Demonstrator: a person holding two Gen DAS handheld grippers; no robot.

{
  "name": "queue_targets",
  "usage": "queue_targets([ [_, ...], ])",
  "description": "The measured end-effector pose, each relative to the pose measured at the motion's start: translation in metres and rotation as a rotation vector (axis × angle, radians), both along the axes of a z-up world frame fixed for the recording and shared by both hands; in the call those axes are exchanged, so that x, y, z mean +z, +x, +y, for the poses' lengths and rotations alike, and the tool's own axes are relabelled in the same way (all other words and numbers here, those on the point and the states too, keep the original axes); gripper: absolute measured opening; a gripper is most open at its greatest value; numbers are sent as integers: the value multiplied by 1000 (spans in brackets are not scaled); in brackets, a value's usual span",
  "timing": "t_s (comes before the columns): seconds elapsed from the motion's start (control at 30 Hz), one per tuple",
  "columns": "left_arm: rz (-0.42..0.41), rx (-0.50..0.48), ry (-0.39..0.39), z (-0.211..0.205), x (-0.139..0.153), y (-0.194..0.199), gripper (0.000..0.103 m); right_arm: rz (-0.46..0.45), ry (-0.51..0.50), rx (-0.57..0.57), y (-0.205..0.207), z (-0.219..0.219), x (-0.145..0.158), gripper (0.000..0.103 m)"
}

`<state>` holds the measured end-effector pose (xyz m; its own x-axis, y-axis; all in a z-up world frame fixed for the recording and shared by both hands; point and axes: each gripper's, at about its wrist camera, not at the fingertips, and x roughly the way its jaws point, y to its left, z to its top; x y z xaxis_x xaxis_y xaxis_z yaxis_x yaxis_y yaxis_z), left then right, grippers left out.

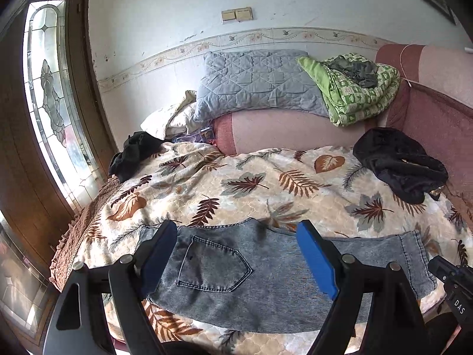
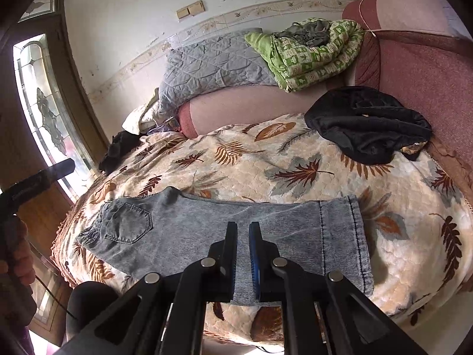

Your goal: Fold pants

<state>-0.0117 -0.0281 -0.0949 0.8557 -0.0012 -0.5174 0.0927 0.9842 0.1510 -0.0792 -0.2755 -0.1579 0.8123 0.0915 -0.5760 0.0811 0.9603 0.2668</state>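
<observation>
Grey-blue jeans (image 2: 224,230) lie flat along the near edge of the leaf-print bedspread (image 1: 266,183), legs stacked, waist and back pocket (image 1: 211,263) at left, hems at right. Left gripper (image 1: 239,254) hovers above the seat, jaws spread wide, holding nothing. Right gripper (image 2: 243,251) is nearly clenched over mid-leg, no cloth between the pads. Risks: pinching only the top leg splits the stack; jeans near the edge could slide off.

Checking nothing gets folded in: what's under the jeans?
The jeans lie flat on the leaf-print blanket, which shows all around them. Anything directly beneath the denim is covered and cannot be seen.
</observation>
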Motion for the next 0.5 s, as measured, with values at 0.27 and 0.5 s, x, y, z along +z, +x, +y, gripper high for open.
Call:
queue_targets([
  [0.27, 7, -9, -4, -1, 0, 1, 84, 6, 0, 13, 3, 2, -1, 10],
  [0.5, 19, -19, 5, -6, -3, 2, 84, 10, 5, 13, 3, 1, -2, 10],
])
